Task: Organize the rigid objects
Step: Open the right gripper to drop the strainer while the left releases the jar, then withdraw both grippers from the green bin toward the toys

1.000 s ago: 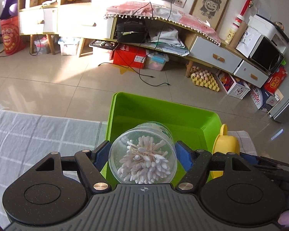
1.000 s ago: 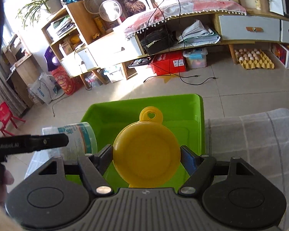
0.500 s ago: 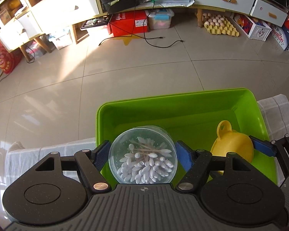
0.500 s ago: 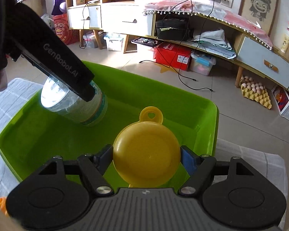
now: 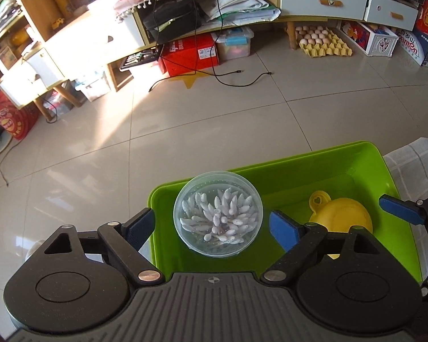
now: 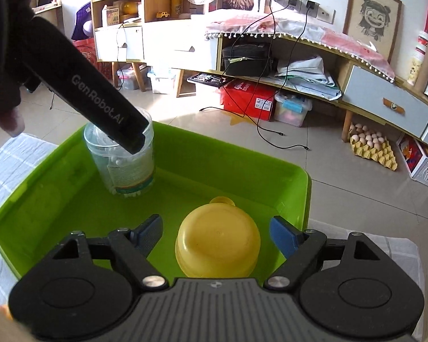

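- Sunlit tiled floor lies beyond the green bin (image 6: 305,188).
- Left gripper (image 5: 211,225) fingers are opening around the light, slippery swab jar (image 5: 218,213).
- Right gripper (image 6: 215,232) fingers are opening around the stiff yellow funnel (image 6: 218,245); grip its rim.

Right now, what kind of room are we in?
Probably a living room at home: a long TV cabinet with drawers, framed pictures on the wall, and a tray of eggs on the tiled floor.
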`<state>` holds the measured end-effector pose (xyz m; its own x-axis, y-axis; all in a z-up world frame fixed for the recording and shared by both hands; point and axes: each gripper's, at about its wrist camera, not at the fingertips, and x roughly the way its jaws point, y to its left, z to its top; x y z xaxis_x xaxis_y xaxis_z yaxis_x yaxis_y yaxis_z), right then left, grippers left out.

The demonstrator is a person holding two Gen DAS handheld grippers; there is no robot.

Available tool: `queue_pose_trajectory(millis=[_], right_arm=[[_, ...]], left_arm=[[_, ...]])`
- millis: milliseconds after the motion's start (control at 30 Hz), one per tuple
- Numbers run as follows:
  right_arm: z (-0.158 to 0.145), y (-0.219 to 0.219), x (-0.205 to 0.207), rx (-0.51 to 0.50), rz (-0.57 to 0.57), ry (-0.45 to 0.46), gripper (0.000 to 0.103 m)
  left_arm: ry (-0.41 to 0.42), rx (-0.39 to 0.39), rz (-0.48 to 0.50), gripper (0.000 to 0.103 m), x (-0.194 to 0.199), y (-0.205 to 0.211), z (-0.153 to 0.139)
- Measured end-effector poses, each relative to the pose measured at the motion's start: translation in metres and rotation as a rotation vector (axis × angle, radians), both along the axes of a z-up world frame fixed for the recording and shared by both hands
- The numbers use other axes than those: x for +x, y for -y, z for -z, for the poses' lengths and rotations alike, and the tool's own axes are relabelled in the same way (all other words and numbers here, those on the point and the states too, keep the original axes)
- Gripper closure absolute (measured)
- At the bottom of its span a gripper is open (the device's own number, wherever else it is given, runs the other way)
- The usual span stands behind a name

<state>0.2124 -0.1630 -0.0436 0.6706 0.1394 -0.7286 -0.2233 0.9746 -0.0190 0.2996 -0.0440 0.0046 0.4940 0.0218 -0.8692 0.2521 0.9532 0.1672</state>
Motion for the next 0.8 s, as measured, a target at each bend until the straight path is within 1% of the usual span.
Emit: queue_pose_trajectory(millis=[133,333,533,567,633,733,800], right_arm=[[-0.014,0.007,-0.007,0.060,0.015,0.019,0.045],[-0.040,0.014,-0.025,0.087,0.031,0.044,0.045],[-0.071,0.022,-0.051,0.152,0.044,0.066,0.043],[-0.075,0.024,-0.056,0.158,0.048,0.071,0.041],[-0.083,0.026,-0.067,0.172,0.052,0.078,0.039],[-0.090,0.028,-0.087,0.180,0.054,0.084,0.038],[-0.093,0.031,-0.101,0.196,0.052,0.089,0.035]], left_arm=[[0.025,-0.025,-0.017,0.014,-0.008,-0.007,-0.007],[0.066,-0.075,-0.004,0.012,-0.032,-0.014,-0.026],[0.126,-0.109,0.020,0.009,-0.067,-0.022,-0.048],[0.135,-0.113,0.021,0.008,-0.073,-0.024,-0.051],[0.155,-0.131,0.023,0.005,-0.086,-0.029,-0.059],[0.185,-0.171,0.027,0.005,-0.109,-0.036,-0.066],[0.194,-0.183,0.028,0.005,-0.124,-0.041,-0.067]])
